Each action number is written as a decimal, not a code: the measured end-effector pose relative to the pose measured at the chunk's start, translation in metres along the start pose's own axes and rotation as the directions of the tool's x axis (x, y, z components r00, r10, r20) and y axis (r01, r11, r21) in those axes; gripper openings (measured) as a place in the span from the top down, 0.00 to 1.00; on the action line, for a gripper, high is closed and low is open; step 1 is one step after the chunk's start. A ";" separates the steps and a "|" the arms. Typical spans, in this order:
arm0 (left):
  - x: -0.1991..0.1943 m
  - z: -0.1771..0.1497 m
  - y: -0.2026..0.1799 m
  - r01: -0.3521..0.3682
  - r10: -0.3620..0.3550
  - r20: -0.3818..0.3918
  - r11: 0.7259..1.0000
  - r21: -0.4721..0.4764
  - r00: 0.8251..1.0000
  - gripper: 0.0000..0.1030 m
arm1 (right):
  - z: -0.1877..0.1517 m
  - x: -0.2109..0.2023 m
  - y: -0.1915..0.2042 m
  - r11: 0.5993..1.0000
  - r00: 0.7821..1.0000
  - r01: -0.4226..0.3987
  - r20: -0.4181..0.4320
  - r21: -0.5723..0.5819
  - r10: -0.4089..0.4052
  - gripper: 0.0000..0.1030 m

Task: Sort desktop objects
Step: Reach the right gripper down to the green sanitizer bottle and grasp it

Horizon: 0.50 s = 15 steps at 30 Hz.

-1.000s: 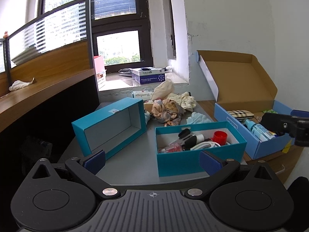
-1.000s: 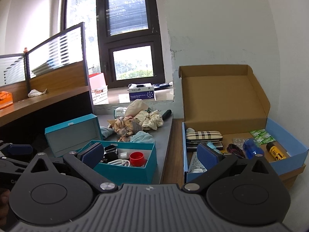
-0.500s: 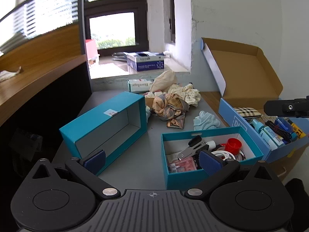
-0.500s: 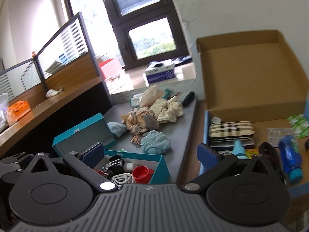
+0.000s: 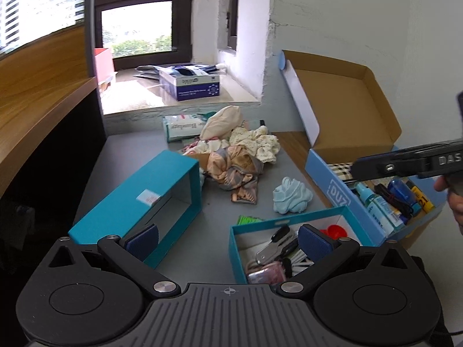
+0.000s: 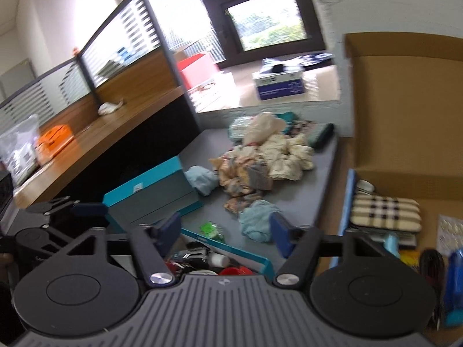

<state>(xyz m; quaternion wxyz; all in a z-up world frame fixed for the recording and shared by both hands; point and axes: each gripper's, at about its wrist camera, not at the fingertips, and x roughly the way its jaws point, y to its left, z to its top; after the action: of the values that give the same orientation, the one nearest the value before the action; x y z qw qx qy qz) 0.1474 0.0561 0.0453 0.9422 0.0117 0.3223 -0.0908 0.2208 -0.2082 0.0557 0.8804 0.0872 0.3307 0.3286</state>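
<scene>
Two handheld grippers hover over a cluttered grey desk (image 5: 121, 156). In the right wrist view, the right gripper (image 6: 224, 232) has its blue pads partway apart and closing, with nothing between them. Just ahead of it, at about one o'clock from the gap, lies a crumpled light blue cloth (image 6: 257, 219) on bare desk – probably the next thing to sort, though that is a guess. The cloth is a rounded wad with no clear long axis, so any approach angle should do.

The left gripper (image 5: 228, 237) holds its pads wide apart and empty, above an open teal box of small items (image 5: 292, 222). From there the same cloth (image 5: 292, 195) sits at about one o'clock, farther off – the right hand looks nearer. At twelve o'clock a heap of patterned fabric (image 5: 240, 159) rests beside an empty teal lid (image 5: 139, 199)
</scene>
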 end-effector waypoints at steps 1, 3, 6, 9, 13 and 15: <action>0.001 0.003 0.000 0.007 -0.007 0.003 1.000 0.000 1.000 0.00 | 0.004 0.005 0.001 1.000 1.000 -0.020 -0.017 -0.003 0.020 0.41; 0.003 0.010 -0.001 0.020 -0.020 0.010 1.000 -0.002 1.000 0.00 | 0.011 0.014 0.002 0.998 0.997 -0.059 -0.052 -0.007 0.058 0.46; 0.004 0.015 -0.003 0.065 -0.065 0.014 0.998 -0.004 0.998 0.00 | 0.021 0.033 0.003 0.993 0.986 -0.116 -0.120 -0.030 0.112 0.51; 0.005 0.017 -0.006 0.094 -0.094 0.009 0.995 0.017 0.996 0.00 | 0.035 0.055 0.002 0.987 0.970 -0.149 -0.203 -0.062 0.133 0.51; 0.009 0.018 -0.004 0.131 -0.130 -0.026 0.991 0.032 0.991 0.01 | 0.055 0.086 0.003 0.975 0.939 -0.179 -0.318 -0.134 0.129 0.51; 0.009 0.018 -0.001 0.164 -0.163 -0.029 0.986 0.026 0.986 0.01 | 0.062 0.101 0.006 0.969 0.922 -0.184 -0.371 -0.167 0.111 0.56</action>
<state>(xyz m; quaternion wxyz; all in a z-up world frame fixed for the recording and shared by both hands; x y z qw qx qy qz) 0.1650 0.0526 0.0546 0.9268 -0.0004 0.3337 -0.1721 0.3144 -0.1357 0.0519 0.7822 -0.0375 0.4436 0.4360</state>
